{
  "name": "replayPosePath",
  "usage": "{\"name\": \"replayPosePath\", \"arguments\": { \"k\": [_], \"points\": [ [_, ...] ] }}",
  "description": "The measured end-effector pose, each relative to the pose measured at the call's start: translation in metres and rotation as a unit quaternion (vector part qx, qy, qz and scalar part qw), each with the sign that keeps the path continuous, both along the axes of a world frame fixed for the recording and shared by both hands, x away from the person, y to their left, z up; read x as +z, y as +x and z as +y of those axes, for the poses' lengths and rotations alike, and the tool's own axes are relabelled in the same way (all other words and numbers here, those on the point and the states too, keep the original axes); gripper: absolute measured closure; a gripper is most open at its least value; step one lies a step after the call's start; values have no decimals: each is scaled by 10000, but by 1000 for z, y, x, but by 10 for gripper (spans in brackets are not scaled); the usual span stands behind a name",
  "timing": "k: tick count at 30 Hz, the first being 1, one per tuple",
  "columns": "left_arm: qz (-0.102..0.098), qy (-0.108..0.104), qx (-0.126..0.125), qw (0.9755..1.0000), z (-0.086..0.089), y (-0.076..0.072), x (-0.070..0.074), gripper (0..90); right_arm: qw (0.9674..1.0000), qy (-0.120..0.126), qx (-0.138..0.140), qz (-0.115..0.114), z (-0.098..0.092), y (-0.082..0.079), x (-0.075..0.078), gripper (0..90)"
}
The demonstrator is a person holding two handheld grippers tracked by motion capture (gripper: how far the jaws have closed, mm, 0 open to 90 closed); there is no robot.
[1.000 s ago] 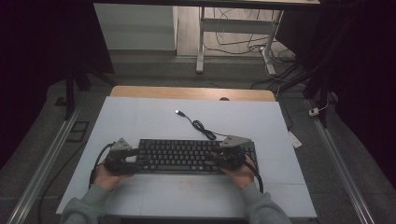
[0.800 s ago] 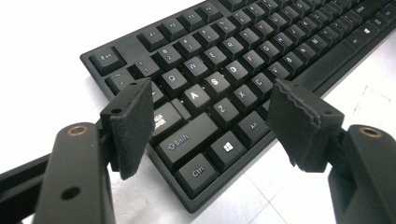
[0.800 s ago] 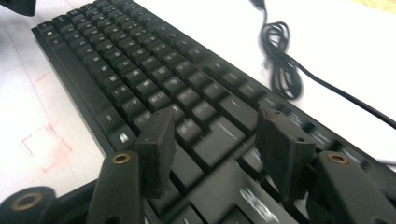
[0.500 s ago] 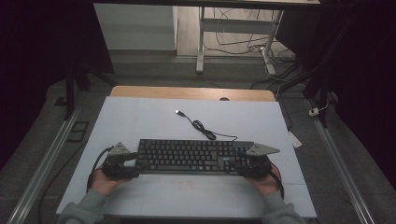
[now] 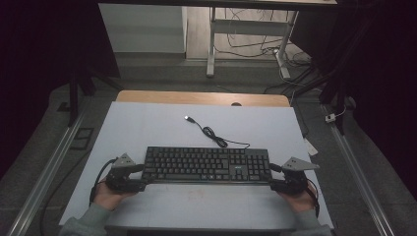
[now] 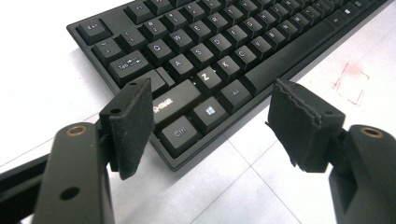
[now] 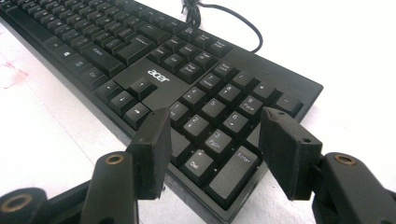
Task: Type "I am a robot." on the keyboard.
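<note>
My left gripper (image 5: 140, 177) sat at the left end of the black Acer keyboard (image 5: 207, 164), its jaws spread wide with nothing pressed between them; in the left gripper view (image 6: 210, 123) they framed the near-left corner of the board, the Ctrl and Windows keys lying in the gap, and the pads stood clear of the case. My right gripper (image 5: 275, 178) was at the opposite end, and its jaws had just been opening; in the right gripper view (image 7: 212, 149) they stood apart around the near-right corner by the number pad, the Enter and Del keys showing between them, with neither pad pressing on the case. I held each tool from below the keyboard, my left hand (image 5: 110, 195) and right hand (image 5: 301, 199) coming in from the near edge of the table. The keyboard itself lay flat on the white table mat (image 5: 147, 128), its long side running across from one gripper to the other, toward the near half of the mat. Its cable (image 5: 214, 135) trailed from the back edge of the keyboard and wound away toward the far side, ending in a loose USB plug (image 5: 187, 118). Just in front of the keyboard's near edge there was a faint reddish mark (image 5: 199, 192) on the mat.
</note>
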State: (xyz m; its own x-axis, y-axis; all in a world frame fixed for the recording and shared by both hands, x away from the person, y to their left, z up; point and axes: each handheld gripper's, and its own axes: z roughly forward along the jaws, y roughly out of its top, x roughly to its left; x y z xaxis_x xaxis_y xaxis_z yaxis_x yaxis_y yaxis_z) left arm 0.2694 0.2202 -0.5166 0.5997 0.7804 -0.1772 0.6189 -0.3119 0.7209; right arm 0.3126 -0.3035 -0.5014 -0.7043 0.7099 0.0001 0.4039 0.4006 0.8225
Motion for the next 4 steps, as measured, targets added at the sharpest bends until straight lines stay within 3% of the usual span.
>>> {"name": "replayPosePath", "arguments": {
  "k": [4],
  "points": [
    [-2,-12,8,10000,1,0,0,314,10000,-53,57,-9,2,0,0,445]
  ]
}}
